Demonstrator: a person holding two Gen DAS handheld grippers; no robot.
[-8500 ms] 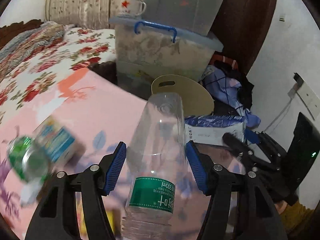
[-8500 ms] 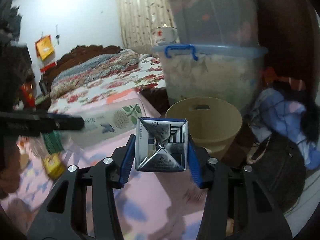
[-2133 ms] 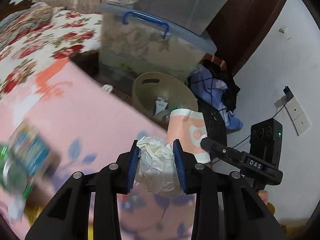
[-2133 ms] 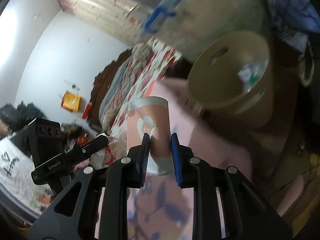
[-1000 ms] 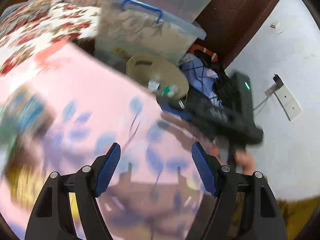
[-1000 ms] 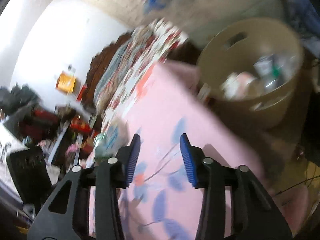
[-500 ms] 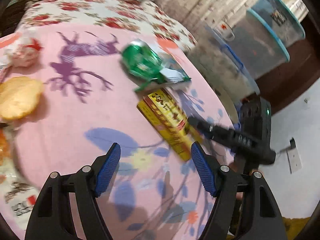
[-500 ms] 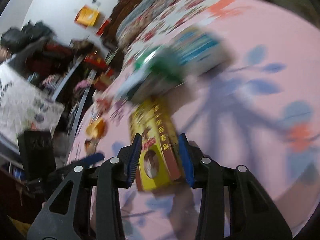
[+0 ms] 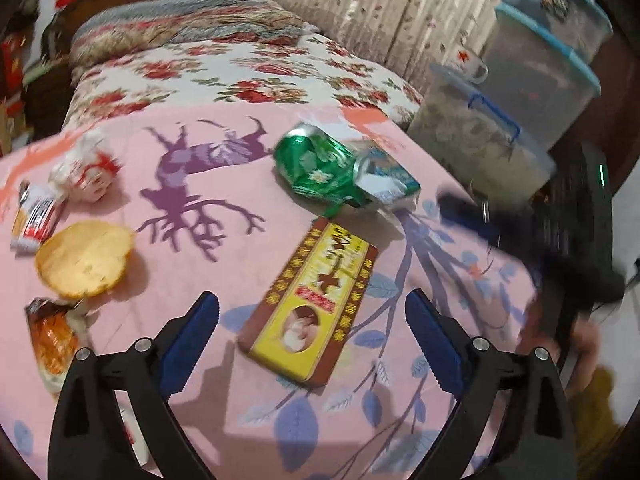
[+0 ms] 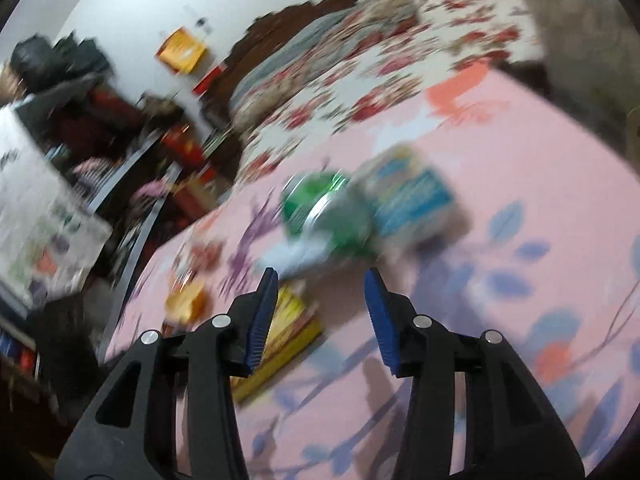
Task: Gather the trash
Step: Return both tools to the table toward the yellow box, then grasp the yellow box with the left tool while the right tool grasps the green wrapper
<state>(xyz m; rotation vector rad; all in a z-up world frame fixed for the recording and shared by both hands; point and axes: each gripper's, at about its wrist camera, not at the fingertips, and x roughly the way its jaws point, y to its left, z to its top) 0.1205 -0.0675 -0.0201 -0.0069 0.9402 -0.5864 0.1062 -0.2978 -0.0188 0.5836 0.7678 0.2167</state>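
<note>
Trash lies on a pink printed cloth (image 9: 224,280). A flat yellow and brown box (image 9: 316,300) lies just ahead of my left gripper (image 9: 312,336), whose jaws are opening wide, above the box with nothing pressed. Behind the box sit a crushed green can (image 9: 316,168) and a blue and white carton (image 9: 384,172). My right gripper (image 10: 320,312) hovers in front of the green can (image 10: 320,208) and the carton (image 10: 412,196); its jaws are opening with nothing between them. The yellow box (image 10: 288,328) shows behind its left finger.
On the left of the cloth lie an orange peel (image 9: 84,258), a crumpled paper ball (image 9: 86,168), a small tube (image 9: 36,216) and a wrapper (image 9: 54,336). Stacked plastic bins (image 9: 516,92) stand at the right, a floral bed (image 9: 224,72) behind.
Both grippers swung away from the bin to the trash on the cloth. The left jaws have spread wider over the yellow box; the right gripper has moved up toward the green can.
</note>
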